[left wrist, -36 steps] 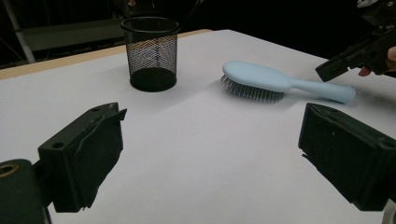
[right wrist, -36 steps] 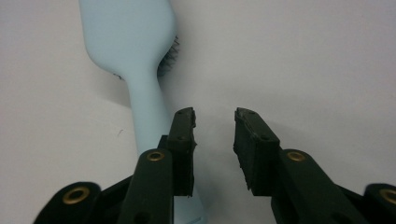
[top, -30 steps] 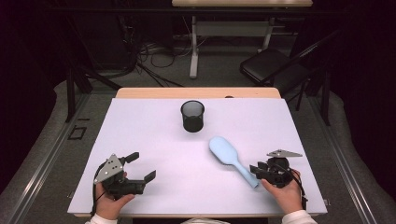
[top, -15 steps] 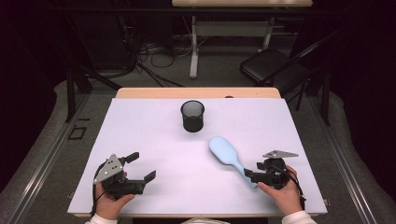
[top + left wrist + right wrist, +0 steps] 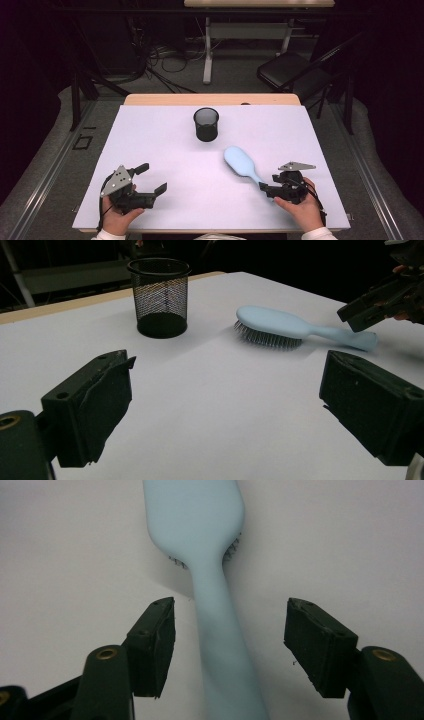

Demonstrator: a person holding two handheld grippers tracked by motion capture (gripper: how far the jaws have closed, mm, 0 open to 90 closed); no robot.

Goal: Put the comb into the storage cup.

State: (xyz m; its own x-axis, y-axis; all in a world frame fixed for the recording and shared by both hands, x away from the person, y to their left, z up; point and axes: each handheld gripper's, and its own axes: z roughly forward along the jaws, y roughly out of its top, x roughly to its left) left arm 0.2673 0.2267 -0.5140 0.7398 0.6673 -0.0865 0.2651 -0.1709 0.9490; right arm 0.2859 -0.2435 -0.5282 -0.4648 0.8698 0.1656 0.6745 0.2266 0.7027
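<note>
- Straddling the pale blue hairbrush (image 5: pixel 220 630) handle, the right gripper (image 5: pixel 230 647) has just been opening, jaws clear of it.
- Left gripper (image 5: pixel 225 405) rests spread wide on the white worktop (image 5: pixel 165 145).

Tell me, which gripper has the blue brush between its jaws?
The right gripper: its open jaws straddle the hairbrush handle without pressing it. The left gripper has nothing between its jaws.

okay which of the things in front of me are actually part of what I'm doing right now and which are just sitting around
In play:
- hairbrush, bristles down, handle between the jaws of the right gripper, which have just been opening and don't press on it

Lying about:
- mesh cup, standing apart from it
- left gripper, open over bare table
- folding chair beyond the table
</note>
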